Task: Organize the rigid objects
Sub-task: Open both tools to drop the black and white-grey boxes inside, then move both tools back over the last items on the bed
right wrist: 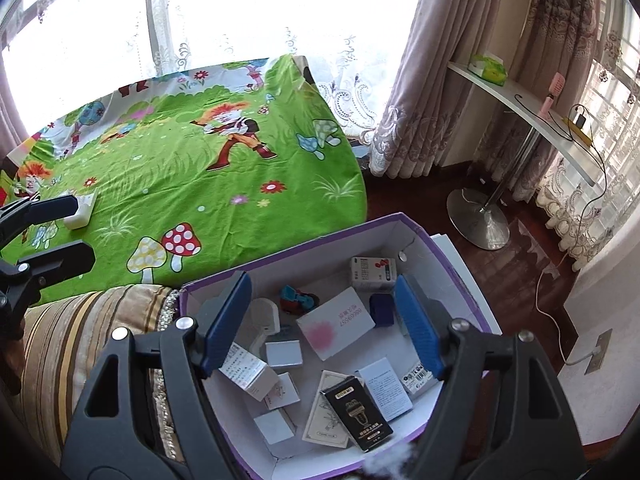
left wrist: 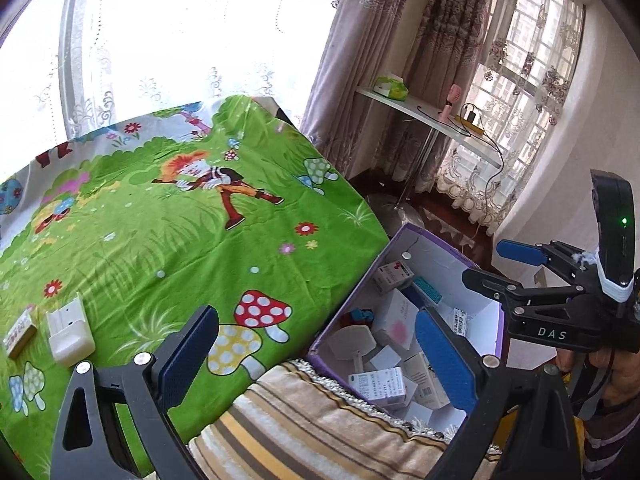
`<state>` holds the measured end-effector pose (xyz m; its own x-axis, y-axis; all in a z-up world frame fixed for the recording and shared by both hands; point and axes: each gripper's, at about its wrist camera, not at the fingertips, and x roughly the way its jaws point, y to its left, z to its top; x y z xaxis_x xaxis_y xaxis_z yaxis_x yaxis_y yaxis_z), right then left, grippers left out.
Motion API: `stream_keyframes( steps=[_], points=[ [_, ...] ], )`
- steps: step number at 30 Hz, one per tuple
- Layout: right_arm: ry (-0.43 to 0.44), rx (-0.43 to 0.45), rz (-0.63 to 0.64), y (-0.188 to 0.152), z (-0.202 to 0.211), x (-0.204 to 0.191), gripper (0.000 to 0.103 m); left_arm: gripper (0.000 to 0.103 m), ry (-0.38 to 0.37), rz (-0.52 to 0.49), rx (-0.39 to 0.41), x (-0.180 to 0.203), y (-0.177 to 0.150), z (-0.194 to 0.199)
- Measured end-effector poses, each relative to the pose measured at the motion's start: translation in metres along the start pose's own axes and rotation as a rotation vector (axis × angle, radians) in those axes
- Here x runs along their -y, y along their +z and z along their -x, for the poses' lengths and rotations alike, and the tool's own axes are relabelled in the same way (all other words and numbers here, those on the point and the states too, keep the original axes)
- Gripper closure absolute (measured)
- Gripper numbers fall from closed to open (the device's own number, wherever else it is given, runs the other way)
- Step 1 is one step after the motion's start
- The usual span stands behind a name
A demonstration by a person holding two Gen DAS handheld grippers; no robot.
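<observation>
Jaws of both grippers wide and empty, right gripper (right wrist: 320,316) over purple box (right wrist: 460,264), black carton (right wrist: 358,418) visible only there, left gripper (left wrist: 316,354) facing green bedspread (left wrist: 160,220)

a bed (left wrist: 168,240) under a green cartoon sheet with mushrooms fills the left of the frame. on it, at the lower left, a white plastic holder (left wrist: 70,330) lies just beside a small tan box (left wrist: 20,334). a striped cushion (left wrist: 304,424) sits at the bed's lower edge, touching a purple-rimmed box (right wrist: 460,268) of small cartons
</observation>
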<state>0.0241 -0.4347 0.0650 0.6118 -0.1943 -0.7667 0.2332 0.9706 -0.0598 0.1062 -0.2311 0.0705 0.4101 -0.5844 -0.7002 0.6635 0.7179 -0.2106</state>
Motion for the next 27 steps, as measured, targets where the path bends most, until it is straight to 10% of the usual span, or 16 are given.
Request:
stream_keyframes(
  steps=[27],
  points=[
    [0.199, 0.002, 0.226, 0.062, -0.023, -0.163, 0.025, 0.003, 0.301, 0.479, 0.128, -0.228, -0.006, 0.089]
  ],
)
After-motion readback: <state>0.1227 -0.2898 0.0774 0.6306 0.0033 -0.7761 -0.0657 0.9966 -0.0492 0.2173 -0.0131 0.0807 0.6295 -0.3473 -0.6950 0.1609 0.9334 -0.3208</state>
